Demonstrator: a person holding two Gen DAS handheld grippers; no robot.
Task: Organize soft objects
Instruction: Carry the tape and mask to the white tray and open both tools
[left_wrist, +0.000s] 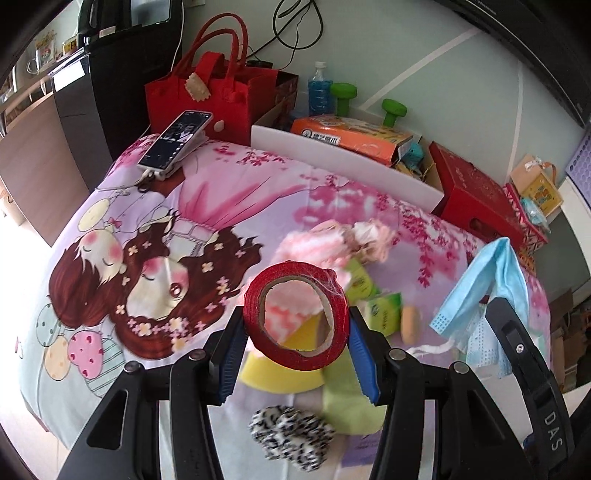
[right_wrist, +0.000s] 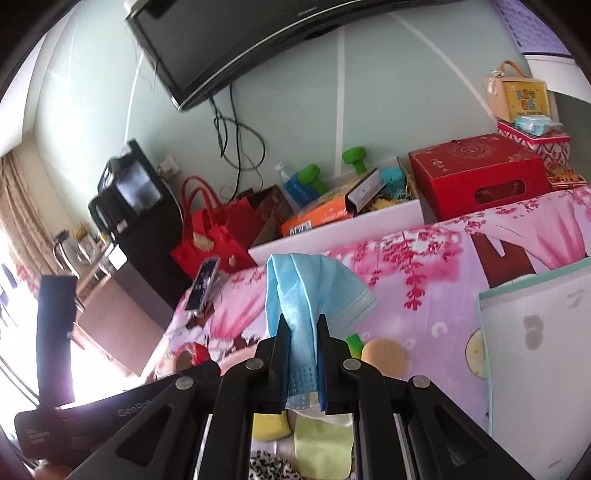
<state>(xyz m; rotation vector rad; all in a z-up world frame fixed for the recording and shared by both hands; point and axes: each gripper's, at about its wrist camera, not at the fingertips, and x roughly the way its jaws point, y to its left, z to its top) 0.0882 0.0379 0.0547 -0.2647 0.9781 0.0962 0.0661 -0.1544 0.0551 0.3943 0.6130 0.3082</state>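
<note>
**Tape roll and face mask held above the bed**

A red tape roll (left_wrist: 295, 312) is grasped by the left tool (left_wrist: 297, 325), clamped between the two blue pads (left_wrist: 231, 363). The roll is held tilted, with its open hole turned toward the camera. A blue face mask (right_wrist: 306, 291) is pinched by the right tool (right_wrist: 303, 354); it is folded, and its long axis runs upward and away from the fingers. Both things are lifted above the bed (left_wrist: 155, 229). Beneath them, a leopard-print scrunchie (left_wrist: 290, 437), a green cloth (left_wrist: 351, 406) and a yellow sponge (left_wrist: 273, 373) are lying close together on the printed sheet.
</note>
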